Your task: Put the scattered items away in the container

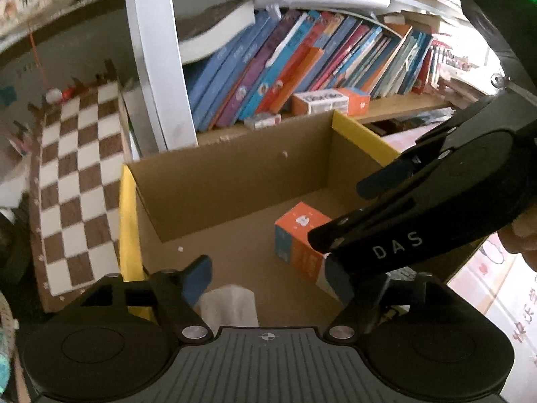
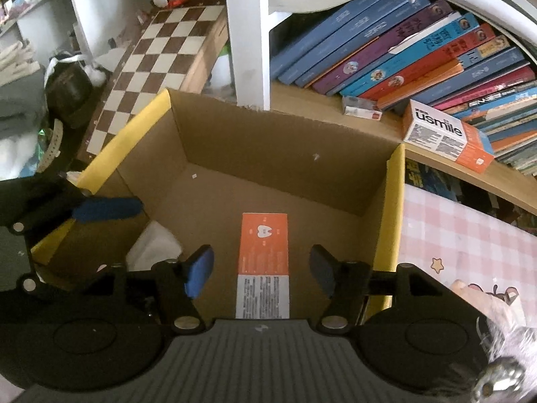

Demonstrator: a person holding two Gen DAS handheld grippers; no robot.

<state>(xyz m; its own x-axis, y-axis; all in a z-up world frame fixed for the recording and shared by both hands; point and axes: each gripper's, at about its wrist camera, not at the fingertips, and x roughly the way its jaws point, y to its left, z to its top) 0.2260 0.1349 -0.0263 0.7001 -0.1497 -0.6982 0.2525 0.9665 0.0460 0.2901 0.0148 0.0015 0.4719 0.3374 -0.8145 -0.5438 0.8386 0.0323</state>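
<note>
A cardboard box (image 1: 127, 235) with a yellow rim (image 2: 391, 218) stands open below both grippers. On its floor lie an orange and white carton (image 2: 264, 245) and a white tissue pack (image 2: 154, 248). My right gripper (image 2: 261, 270) hangs over the orange carton (image 1: 298, 238), open, with its blue pads well clear of the carton's sides. My left gripper (image 1: 268, 280) is open above the tissue pack (image 1: 231, 305), nothing between its pads. The right gripper (image 1: 345, 215) reaches in from the right in the left wrist view. One blue finger (image 2: 107, 209) of the left gripper shows at the box's left wall.
A wooden shelf behind the box holds leaning books (image 2: 402, 50), an orange and white usmile carton (image 2: 446, 134) and a small pack (image 2: 360, 107). A white post (image 2: 248, 33) rises at the box's far wall. A chessboard (image 1: 80, 184) lies left; a pink checked cloth (image 2: 463, 235) right.
</note>
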